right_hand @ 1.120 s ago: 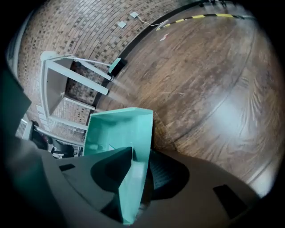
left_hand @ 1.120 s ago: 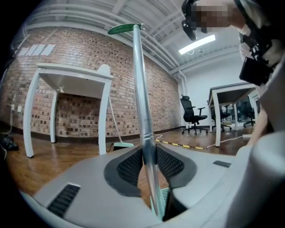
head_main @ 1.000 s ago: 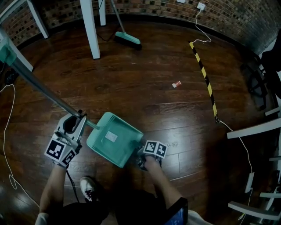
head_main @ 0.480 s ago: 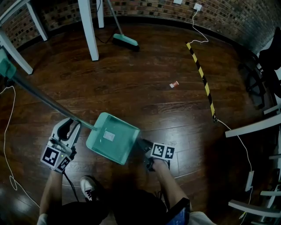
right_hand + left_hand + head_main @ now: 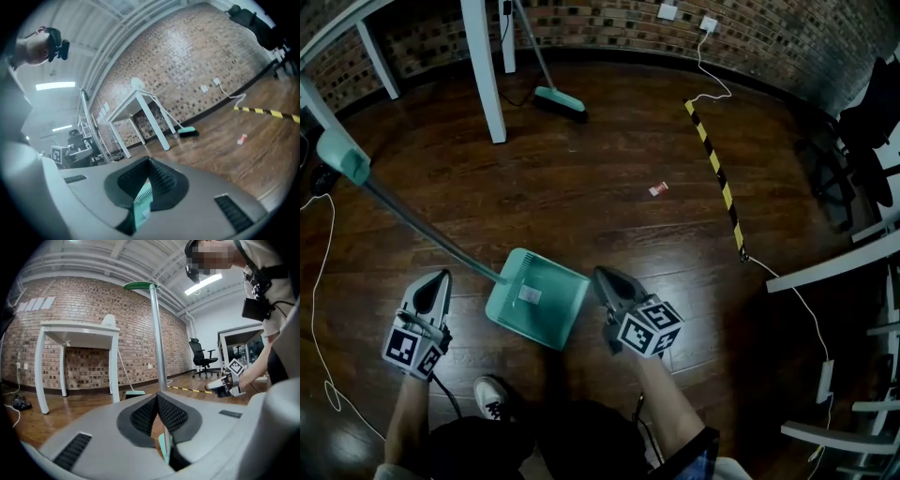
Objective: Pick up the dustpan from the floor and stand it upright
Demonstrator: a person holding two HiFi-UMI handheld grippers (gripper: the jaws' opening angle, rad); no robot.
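The teal dustpan rests on the wooden floor, its grey pole rising to a teal grip. The pole stands upright in the left gripper view. My left gripper is shut, left of the pole and not touching it. To the right of the pan's edge, my right gripper is raised and shut on nothing. A teal strip of the pan shows through the slot under the right jaws, and a thinner one under the left jaws.
A teal broom leans by white table legs at the back. A yellow-black strip and a white cable run along the right; a small red scrap lies mid-floor. White furniture stands at the right, and my shoe is near the pan.
My left gripper let go of the pole, drew back to the left and shut. My right gripper rose from the pan's edge, rolled and shut. The pole's grip now stands higher.
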